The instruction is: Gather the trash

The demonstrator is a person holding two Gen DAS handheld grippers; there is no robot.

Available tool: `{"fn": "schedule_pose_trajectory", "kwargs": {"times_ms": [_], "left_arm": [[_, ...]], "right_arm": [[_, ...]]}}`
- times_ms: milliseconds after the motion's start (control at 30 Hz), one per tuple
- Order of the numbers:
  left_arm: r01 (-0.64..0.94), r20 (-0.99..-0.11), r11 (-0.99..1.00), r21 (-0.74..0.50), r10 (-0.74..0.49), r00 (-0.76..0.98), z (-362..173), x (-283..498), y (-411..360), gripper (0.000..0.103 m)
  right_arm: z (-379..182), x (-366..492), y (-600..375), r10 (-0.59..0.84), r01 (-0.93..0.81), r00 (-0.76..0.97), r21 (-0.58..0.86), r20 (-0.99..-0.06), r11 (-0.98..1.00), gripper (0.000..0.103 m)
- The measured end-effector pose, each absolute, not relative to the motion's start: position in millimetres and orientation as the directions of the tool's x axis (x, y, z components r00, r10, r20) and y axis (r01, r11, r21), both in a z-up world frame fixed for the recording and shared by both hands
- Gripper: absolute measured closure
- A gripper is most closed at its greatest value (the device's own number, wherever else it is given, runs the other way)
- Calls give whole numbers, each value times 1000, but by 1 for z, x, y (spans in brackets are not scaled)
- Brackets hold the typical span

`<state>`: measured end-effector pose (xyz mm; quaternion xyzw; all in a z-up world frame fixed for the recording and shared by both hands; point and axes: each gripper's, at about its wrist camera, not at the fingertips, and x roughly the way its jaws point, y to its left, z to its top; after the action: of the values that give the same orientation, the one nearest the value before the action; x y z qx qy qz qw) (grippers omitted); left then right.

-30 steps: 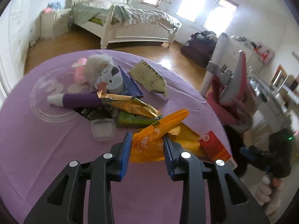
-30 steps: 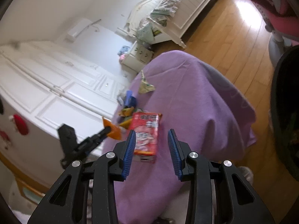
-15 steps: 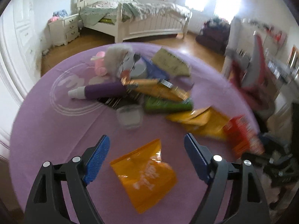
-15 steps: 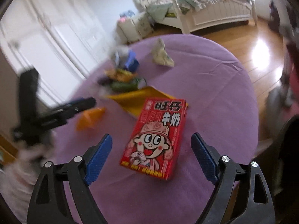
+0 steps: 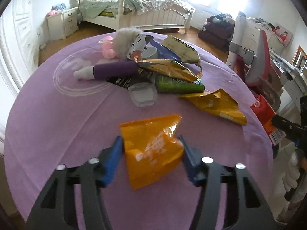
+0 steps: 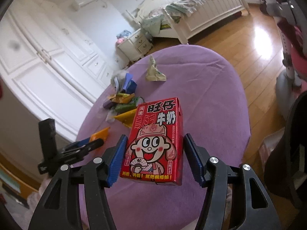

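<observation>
A round table under a purple cloth (image 5: 57, 124) carries the trash. An orange wrapper (image 5: 149, 134) lies flat near the front edge. My left gripper (image 5: 151, 147) is closing on it: both blue pads meet its sides and its right edge buckles. A red milk carton (image 6: 159, 126) with a cartoon face lies on the cloth between the fingers of my right gripper (image 6: 154, 153). Those jaws are closing too. The left pad is at the carton's edge, and a gap shows at the right pad. The carton (image 5: 264, 111) also shows at the table's right rim.
A pile sits mid-table: purple tube (image 5: 115, 70), gold wrapper (image 5: 168, 69), green packet (image 5: 178, 82), yellow wrapper (image 5: 216, 105), clear cup (image 5: 142, 94), plush toy (image 5: 128, 40), beige packet (image 5: 182, 48). A red chair (image 5: 259, 61) stands right of the table, a bed (image 5: 144, 5) behind.
The left gripper let the orange wrapper fall flat, opened wide, then narrowed around it. The right gripper opened wide over the red carton, then narrowed and moved closer to it.
</observation>
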<state>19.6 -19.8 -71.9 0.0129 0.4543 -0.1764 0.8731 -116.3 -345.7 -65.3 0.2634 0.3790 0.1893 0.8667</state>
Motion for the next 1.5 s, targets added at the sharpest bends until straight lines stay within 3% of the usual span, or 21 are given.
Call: {"fn": "schedule_pose_trajectory", "kwargs": {"times_ms": [333, 567, 767, 1067, 1300, 1400, 1500], "left_arm": [[331, -750, 906, -263, -408, 520, -54, 9, -39, 56], [545, -673, 777, -315, -588, 449, -16, -2, -149, 56], [709, -678, 616, -342, -685, 268, -21, -7, -275, 56], [747, -824, 553, -368, -566, 13, -95, -1, -427, 56], [730, -879, 585, -354, -475, -45, -140, 4, -458, 55], [728, -888, 593, -344, -458, -46, -145, 7, -459, 52], [733, -897, 604, -314, -442, -21, -143, 10, -463, 39]], "right_arm": [[-60, -143, -394, 532, -98, 702, 676, -473, 730, 43], [-68, -178, -472, 424, 26, 797, 725, -430, 688, 43], [-99, -221, -558, 275, 202, 861, 783, -429, 589, 43], [-181, -260, -650, 189, 379, 877, 878, -441, 291, 43], [-212, -250, -657, 197, 430, 852, 862, -485, 267, 44], [-212, -244, -655, 194, 445, 839, 845, -509, 295, 44], [-209, -239, -654, 199, 457, 824, 831, -530, 318, 43]]}}
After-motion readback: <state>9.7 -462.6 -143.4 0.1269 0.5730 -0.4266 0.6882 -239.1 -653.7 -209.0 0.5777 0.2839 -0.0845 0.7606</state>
